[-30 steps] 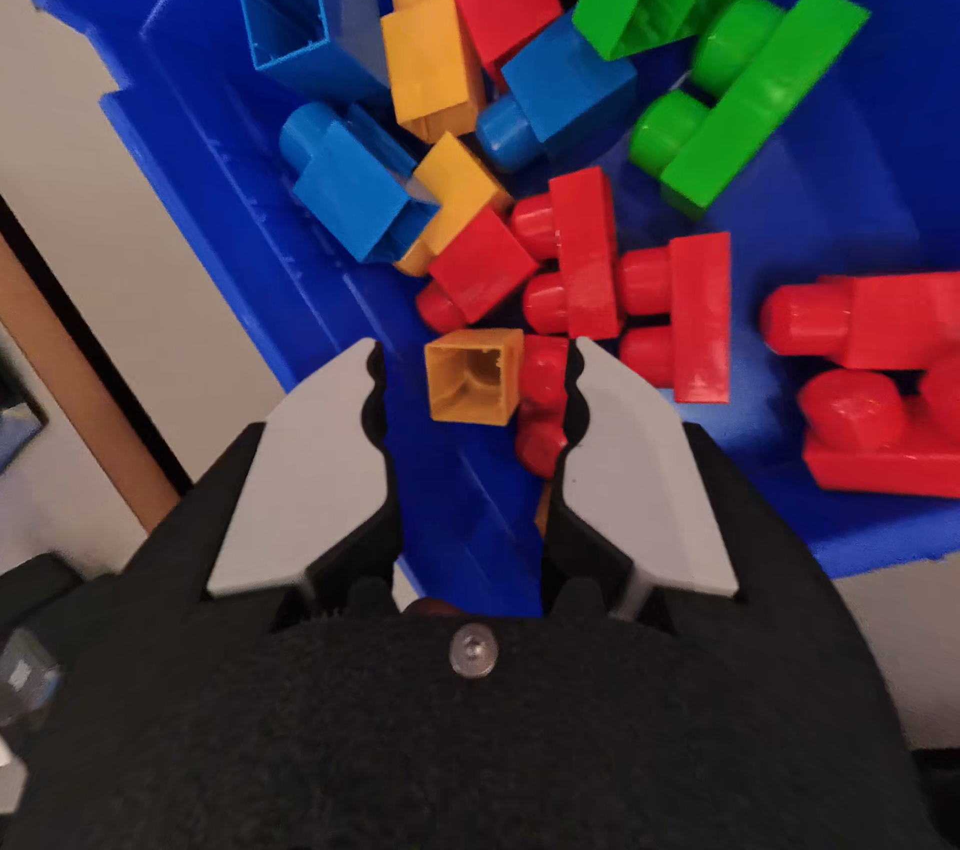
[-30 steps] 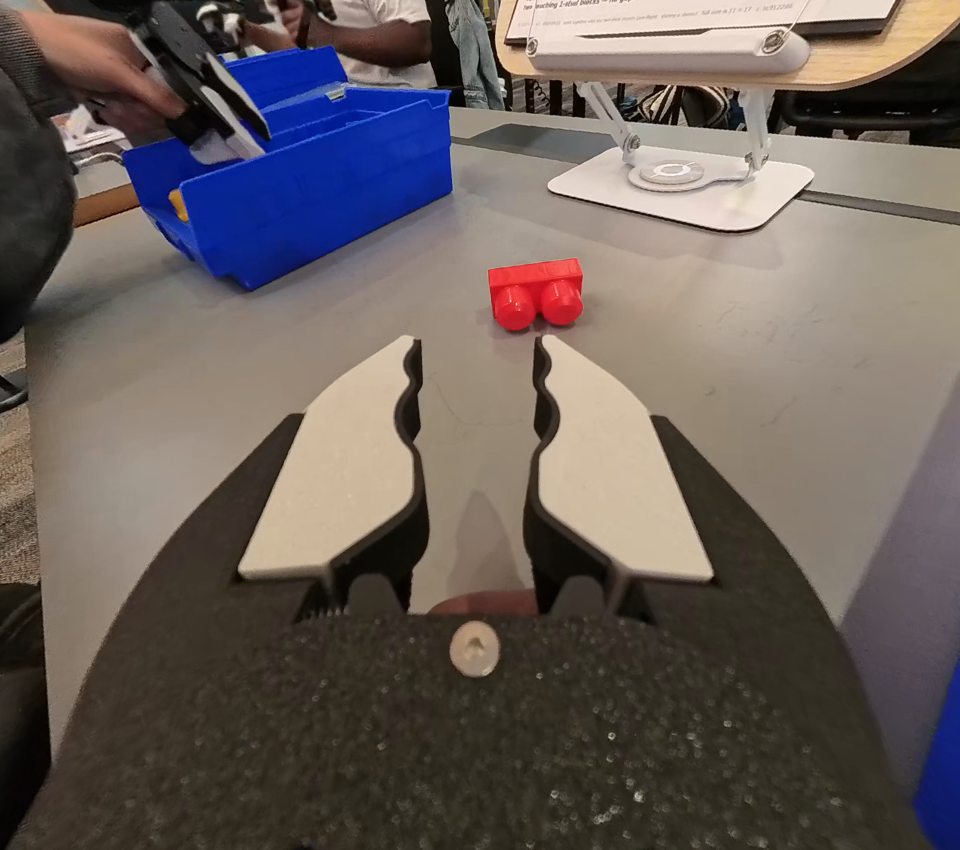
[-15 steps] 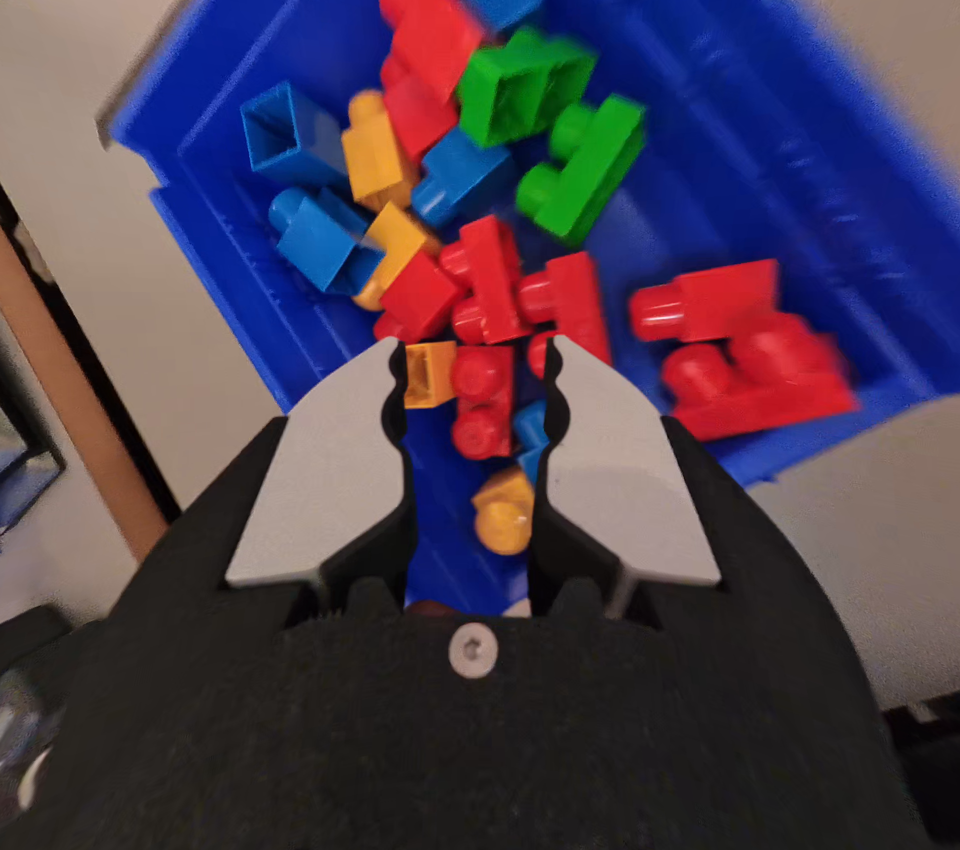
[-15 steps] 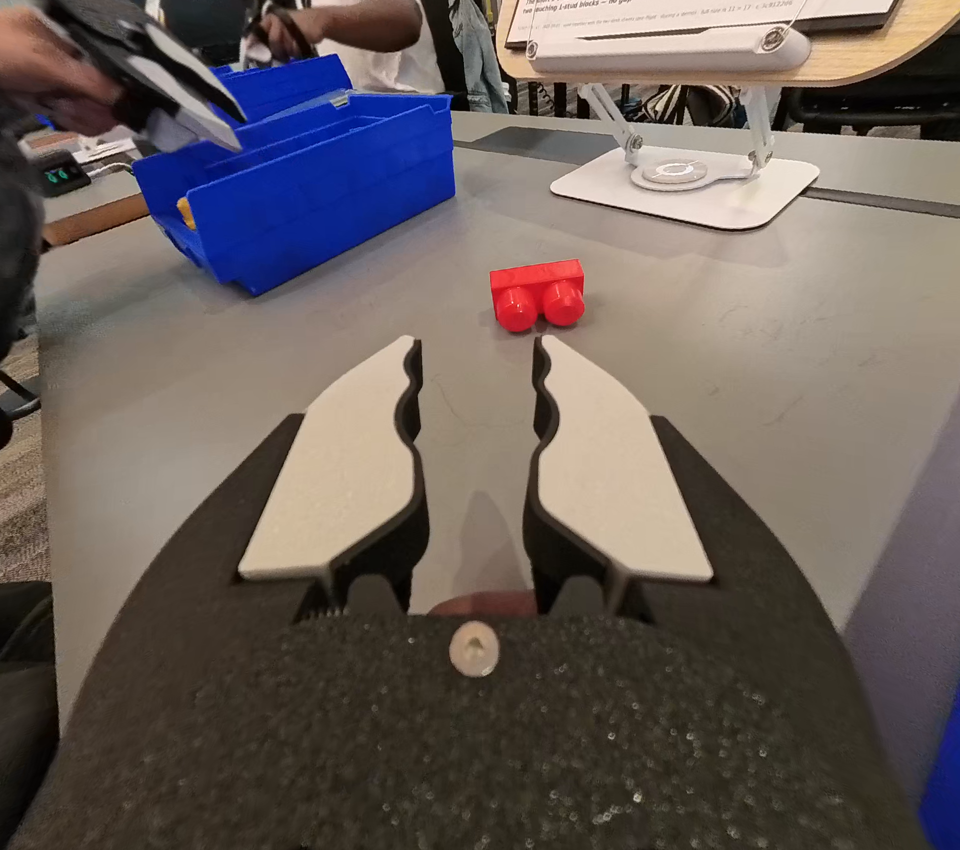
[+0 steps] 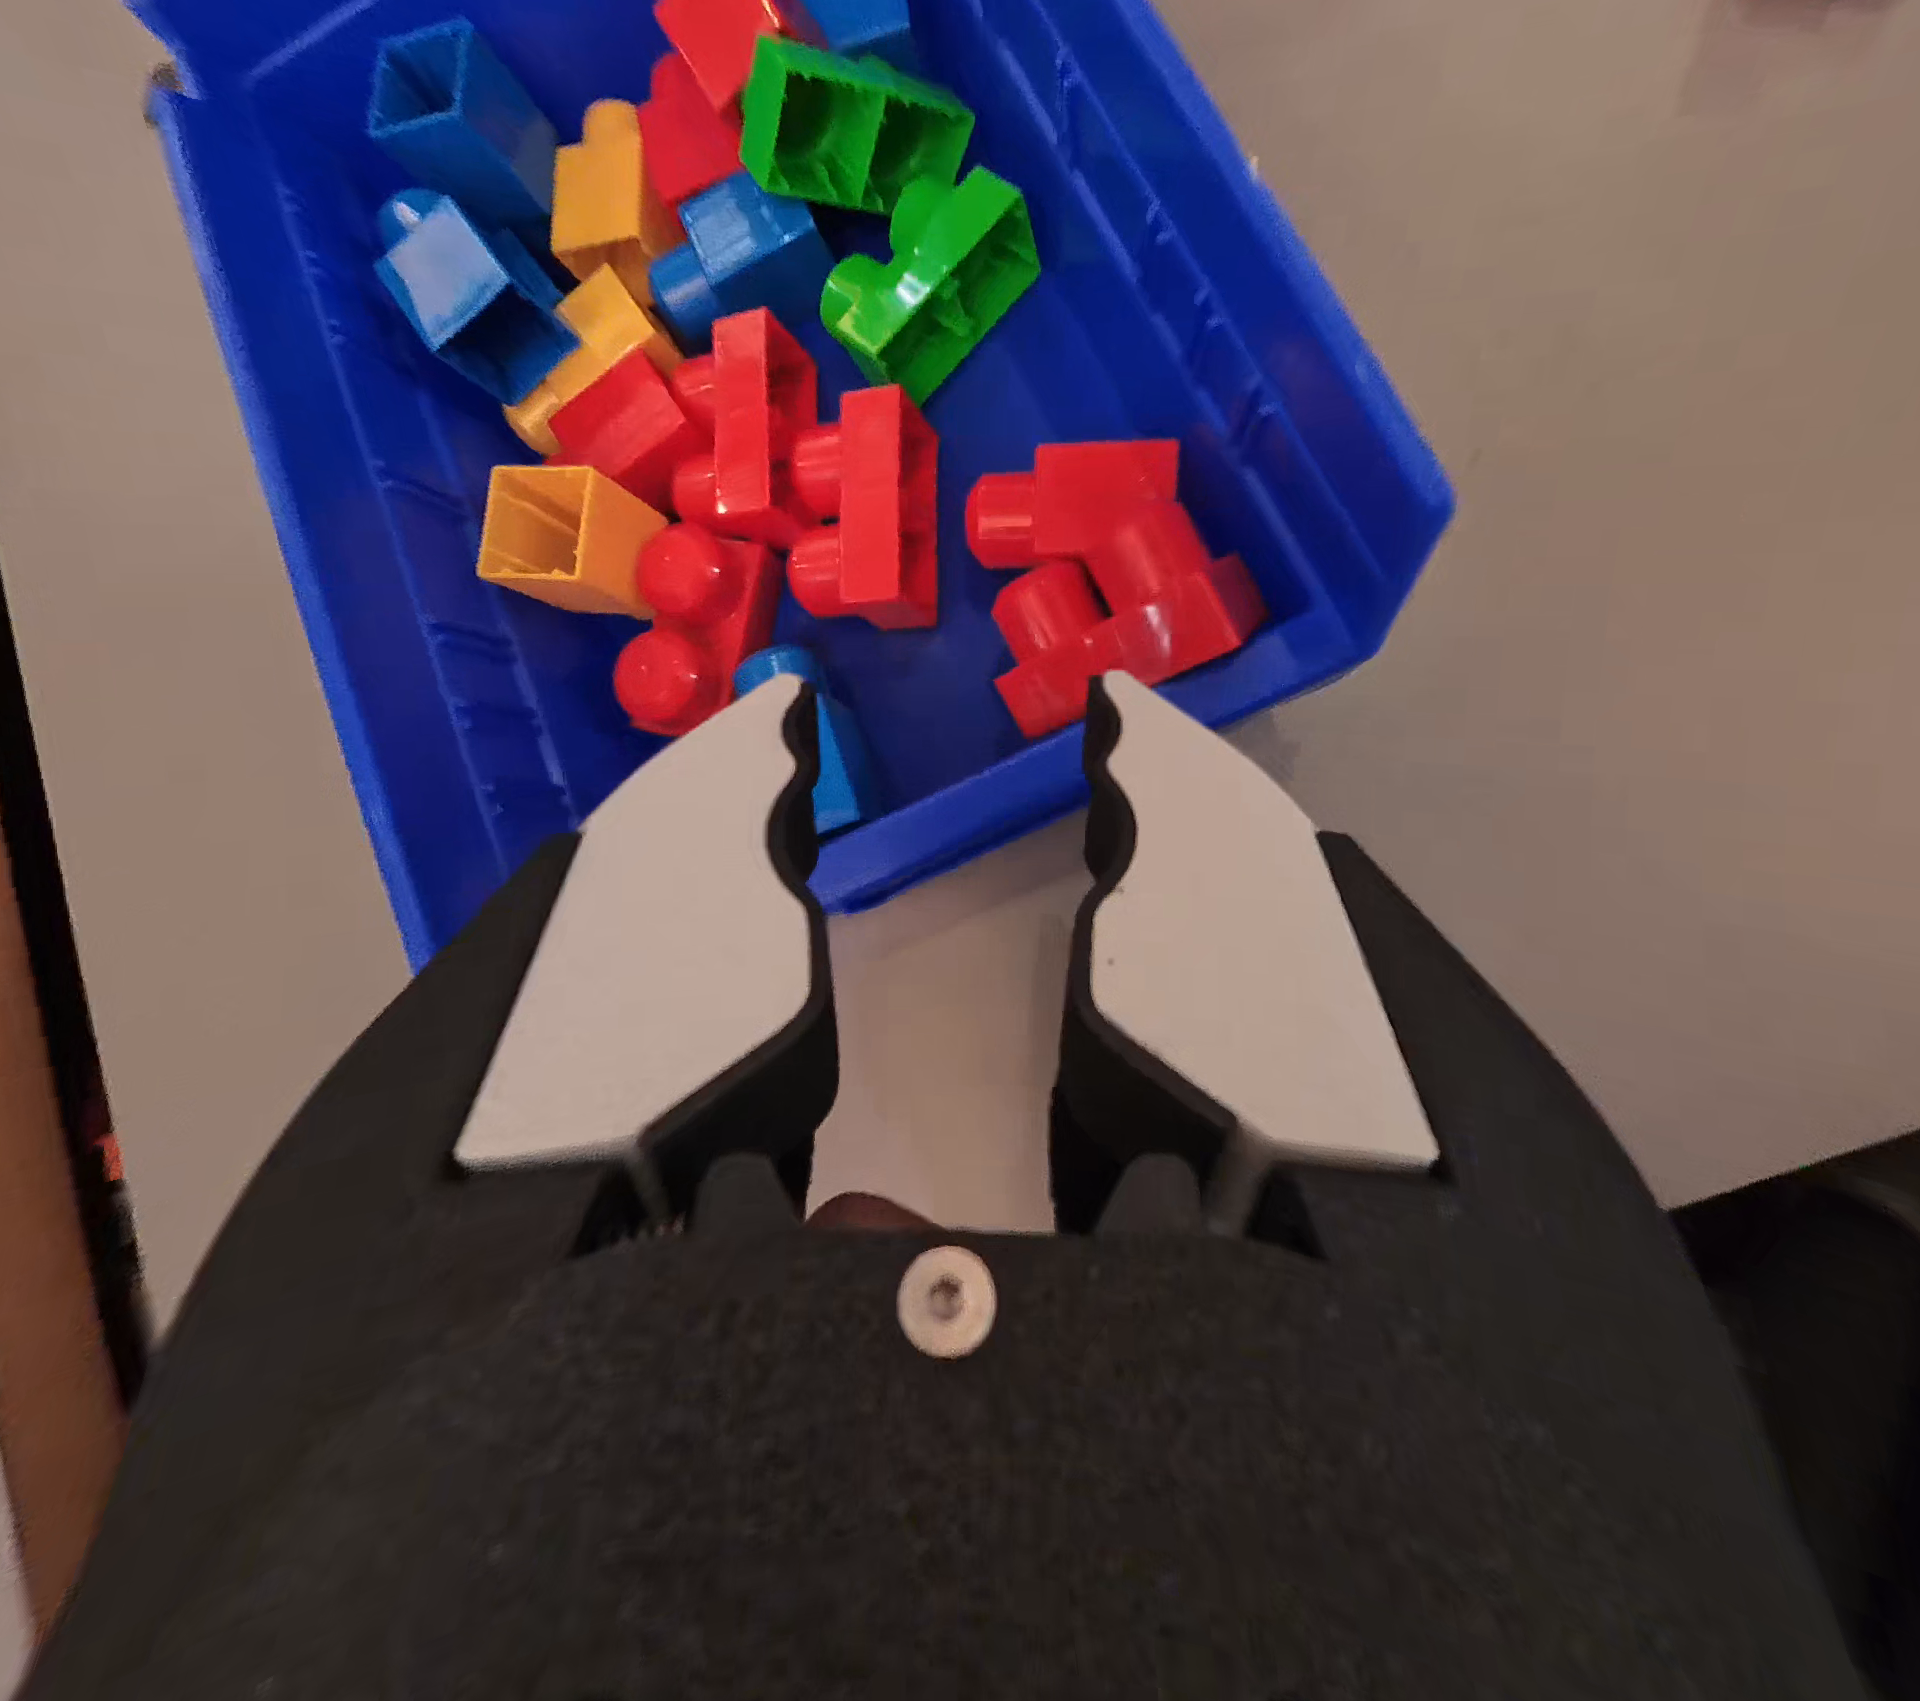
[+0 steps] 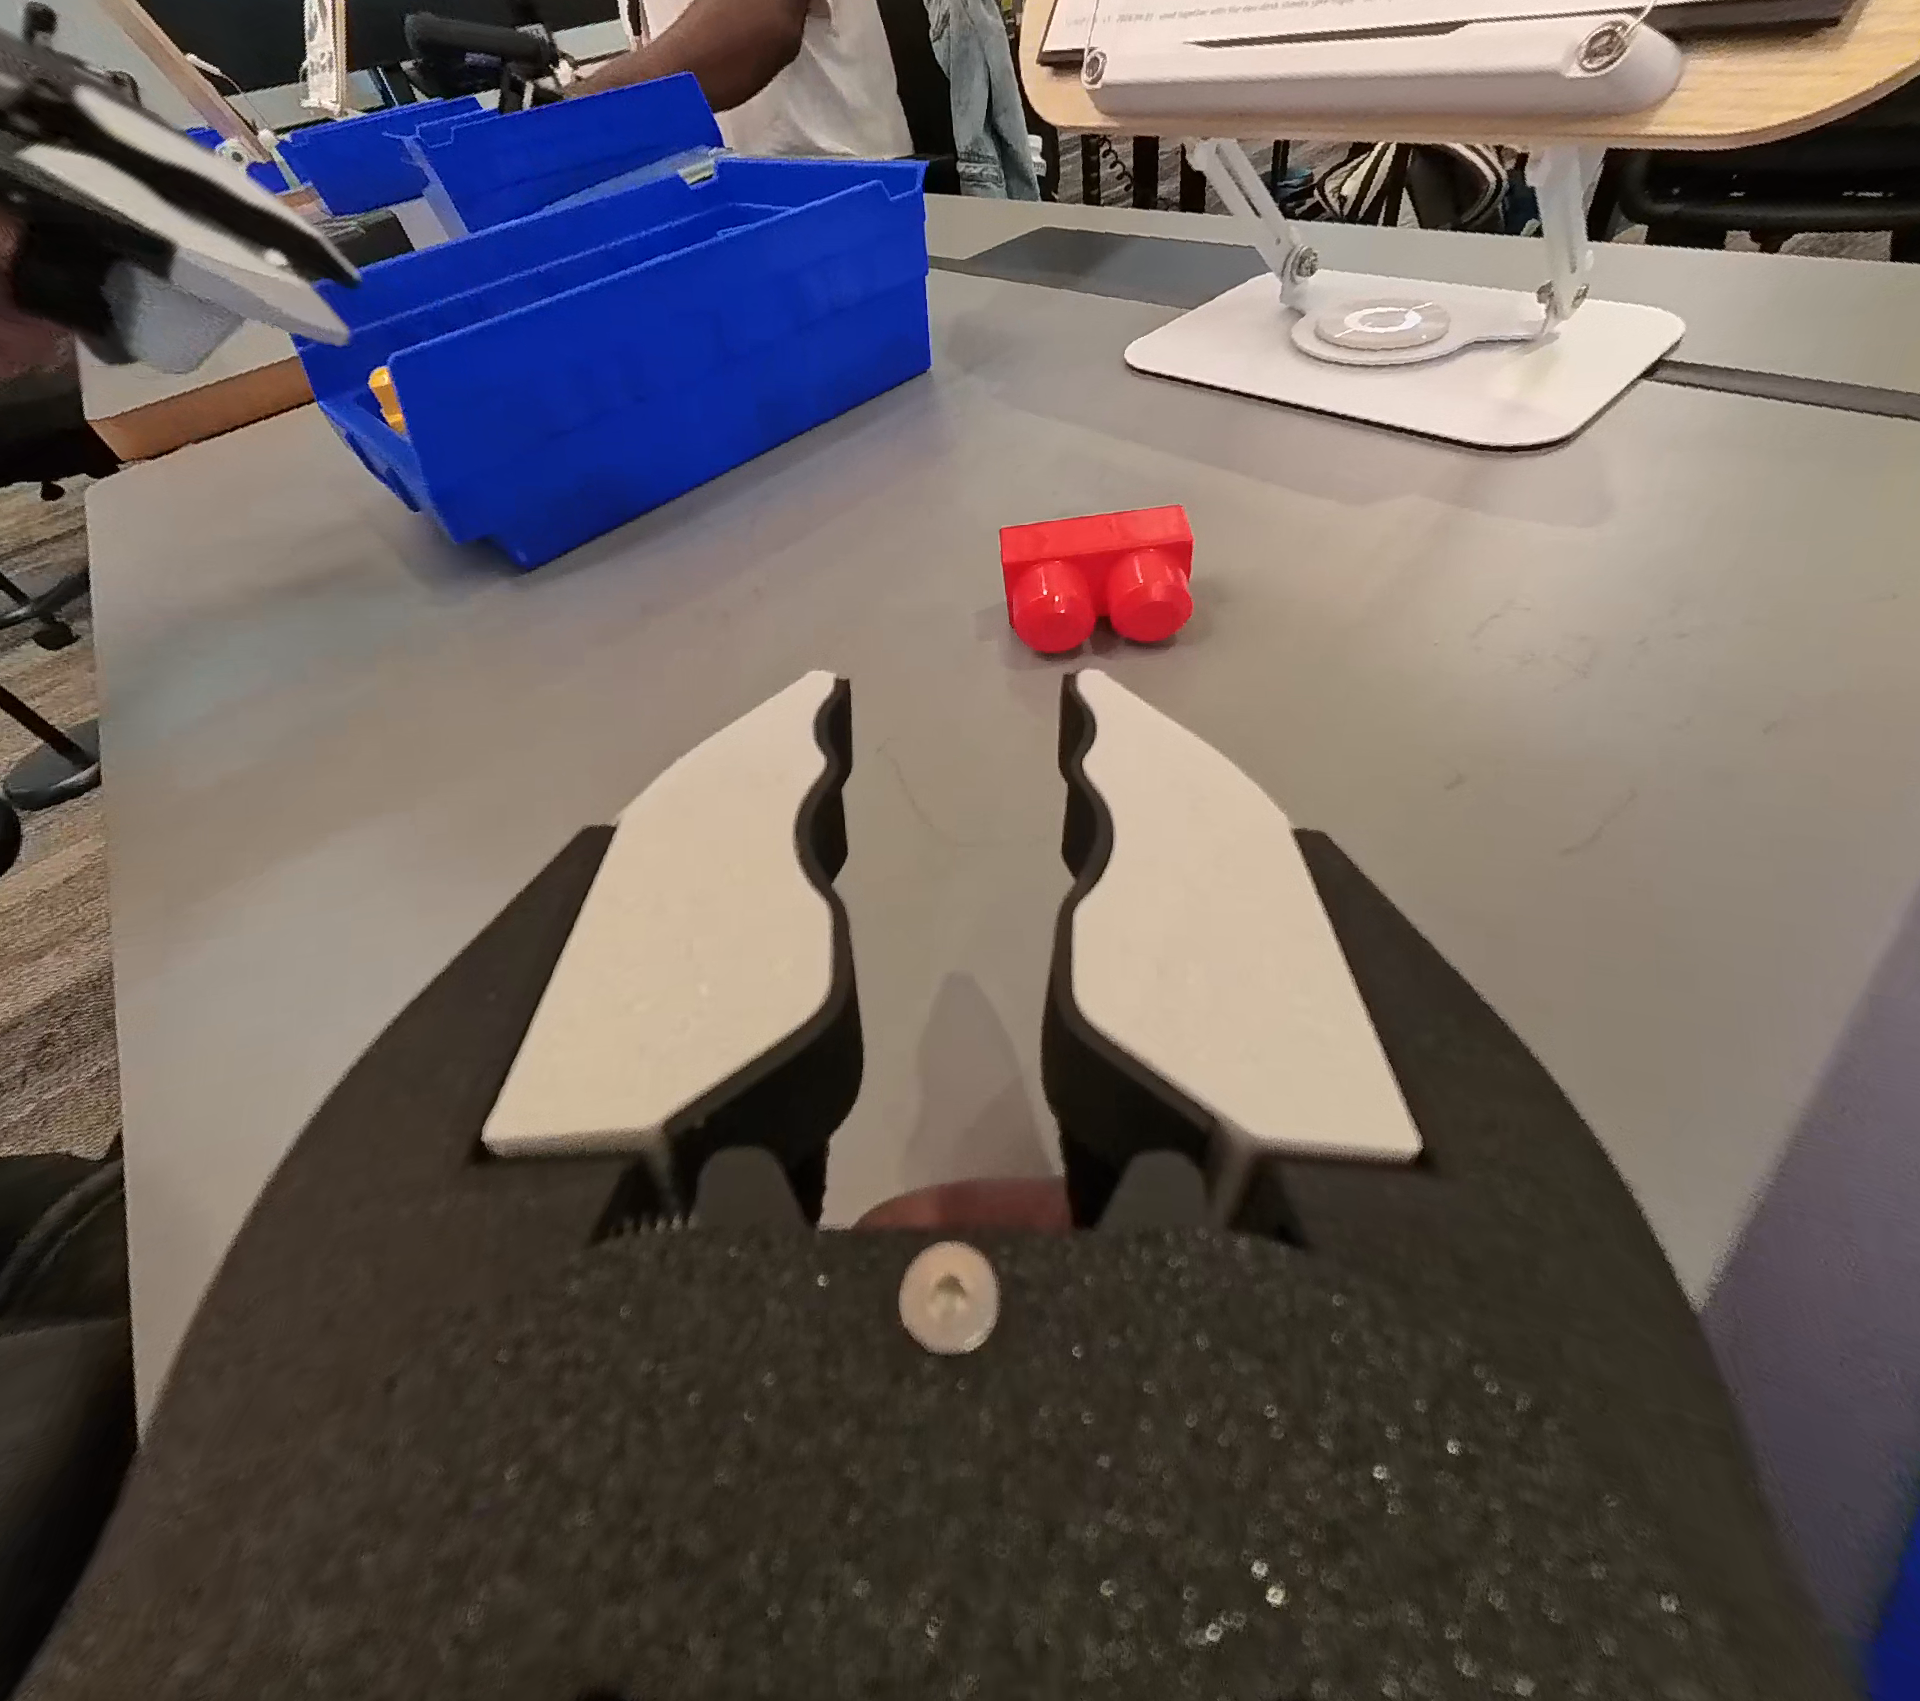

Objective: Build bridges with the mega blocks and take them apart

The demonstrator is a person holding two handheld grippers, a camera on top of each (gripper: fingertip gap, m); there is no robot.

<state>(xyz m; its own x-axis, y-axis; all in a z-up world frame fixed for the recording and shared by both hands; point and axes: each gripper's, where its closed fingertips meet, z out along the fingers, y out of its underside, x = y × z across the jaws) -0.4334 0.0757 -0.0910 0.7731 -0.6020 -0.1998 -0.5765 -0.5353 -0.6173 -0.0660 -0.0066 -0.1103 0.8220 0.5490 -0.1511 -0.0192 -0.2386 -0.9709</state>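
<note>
Grey table (image 6: 1455,716): blue bin (image 5: 1195,321) heaped with blocks (image 5: 790,446); left gripper (image 5: 943,695) above, jaws apart, empty. Right gripper (image 6: 954,685) likewise, near 1 red block (image 6: 1096,576).

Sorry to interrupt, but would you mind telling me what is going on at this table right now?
A person is working with two hand-held claws and mega blocks. The left claw hovers open and empty above the blue bin, which holds a jumble of red, blue, yellow and green blocks. The right claw is also open and empty, low over the grey table and pointing toward a single red two-stud block lying on its side. No bridge is standing yet.
</note>
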